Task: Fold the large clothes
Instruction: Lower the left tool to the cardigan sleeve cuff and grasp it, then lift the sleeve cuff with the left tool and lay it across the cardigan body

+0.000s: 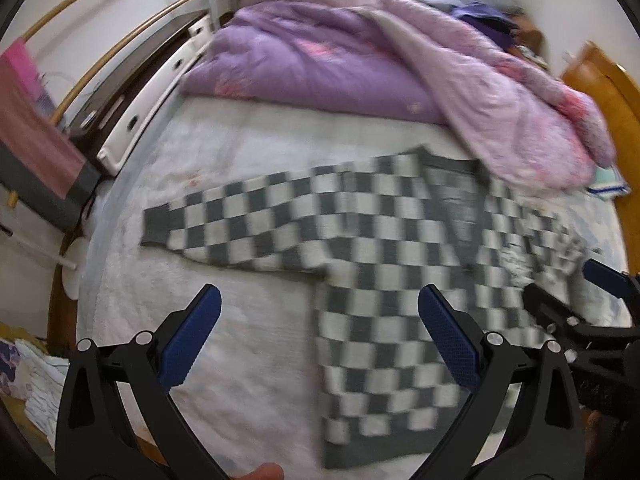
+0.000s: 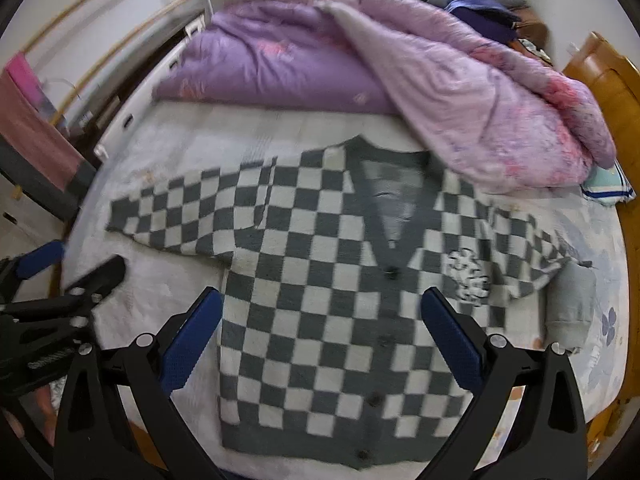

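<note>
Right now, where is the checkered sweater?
The checkered sweater lies spread flat on the bed, in the middle of the right wrist view, just ahead of the open tongs, with the purple quilt bunched behind its collar.

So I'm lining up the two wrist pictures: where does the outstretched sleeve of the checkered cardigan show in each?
Left wrist view: outstretched sleeve runs across the left middle, cuff toward the left.
Right wrist view: the sleeve lies at left centre, above the left gripper.
Shared landmark: the purple quilt heaped at the top of both views.
</note>
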A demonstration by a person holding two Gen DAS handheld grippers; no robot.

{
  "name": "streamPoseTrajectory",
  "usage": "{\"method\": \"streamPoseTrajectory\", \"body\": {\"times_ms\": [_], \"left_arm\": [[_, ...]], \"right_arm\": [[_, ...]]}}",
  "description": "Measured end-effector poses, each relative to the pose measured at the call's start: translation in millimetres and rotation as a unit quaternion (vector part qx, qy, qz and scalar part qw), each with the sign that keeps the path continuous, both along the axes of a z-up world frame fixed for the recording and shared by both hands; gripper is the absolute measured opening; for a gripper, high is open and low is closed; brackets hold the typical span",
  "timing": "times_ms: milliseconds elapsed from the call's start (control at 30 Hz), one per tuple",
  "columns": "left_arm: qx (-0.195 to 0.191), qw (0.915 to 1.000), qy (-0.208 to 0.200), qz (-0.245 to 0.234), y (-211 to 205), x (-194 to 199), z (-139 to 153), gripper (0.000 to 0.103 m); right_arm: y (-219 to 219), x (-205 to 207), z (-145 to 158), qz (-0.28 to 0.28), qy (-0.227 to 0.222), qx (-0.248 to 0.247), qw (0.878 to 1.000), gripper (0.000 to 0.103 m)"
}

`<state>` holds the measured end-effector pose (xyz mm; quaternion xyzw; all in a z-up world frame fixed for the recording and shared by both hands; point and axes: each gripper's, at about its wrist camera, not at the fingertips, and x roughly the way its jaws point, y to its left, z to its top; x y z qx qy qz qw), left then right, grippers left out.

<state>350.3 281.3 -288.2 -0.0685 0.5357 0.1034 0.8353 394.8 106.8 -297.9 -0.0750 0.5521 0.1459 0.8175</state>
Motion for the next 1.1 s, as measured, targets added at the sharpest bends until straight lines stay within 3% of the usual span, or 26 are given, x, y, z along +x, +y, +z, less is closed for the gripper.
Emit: {"method": "streamPoseTrajectory", "body": {"times_ms": [100,167,333,400,433,500,533,600,667,800,967,1000,1067,1100], "left_arm": [[-0.002,0.9996,0.005,0.027,56,4,-38,0.098],[-0.026,0.9977,0.014,0.061,101,9,-68,0.098],[-0.093,0.9783,0.025,0.183,216,16,-150,0.098],[-0.114,0.9696,0.022,0.216,253,17,-180,0.098],[-0.123,0.9653,0.025,0.229,266,18,-190,0.098],[-0.149,0.9544,0.007,0.258,294,14,-206,0.098],[-0.157,0.9505,0.002,0.268,303,13,-212,0.098],[-0.177,0.9372,0.0,0.3,325,8,-230,0.097],[-0.192,0.9266,-0.008,0.323,335,5,-242,0.097],[-0.195,0.9224,-0.008,0.333,347,7,-260,0.096],[-0.158,0.9289,-0.006,0.335,349,15,-268,0.072],[-0.14,0.931,-0.001,0.337,351,16,-268,0.061],[-0.131,0.9309,0.002,0.341,355,20,-271,0.049],[-0.126,0.9323,0.002,0.339,356,21,-270,0.033]], "right_arm": [[39,16,-38,0.005,-0.005,-0.003,1.0,0.095],[58,27,-61,0.008,-0.006,0.002,1.0,0.095],[89,63,-123,-0.017,0.02,0.046,0.999,0.095],[95,77,-150,-0.03,0.033,0.058,0.997,0.082],[97,83,-163,-0.034,0.045,0.055,0.997,0.067],[98,91,-181,-0.043,0.068,0.061,0.995,0.052],[98,96,-192,-0.049,0.077,0.065,0.994,0.04],[98,103,-210,-0.055,0.089,0.065,0.992,0.029],[97,109,-228,-0.06,0.111,0.096,0.987,0.007],[98,109,-243,-0.052,0.131,0.136,0.981,0.002],[100,104,-267,-0.045,0.159,0.147,0.975,0.002],[99,102,-273,-0.048,0.166,0.146,0.974,0.002],[96,102,-284,-0.061,0.183,0.149,0.97,0.001],[94,103,-287,-0.068,0.189,0.153,0.968,0.0]]}}
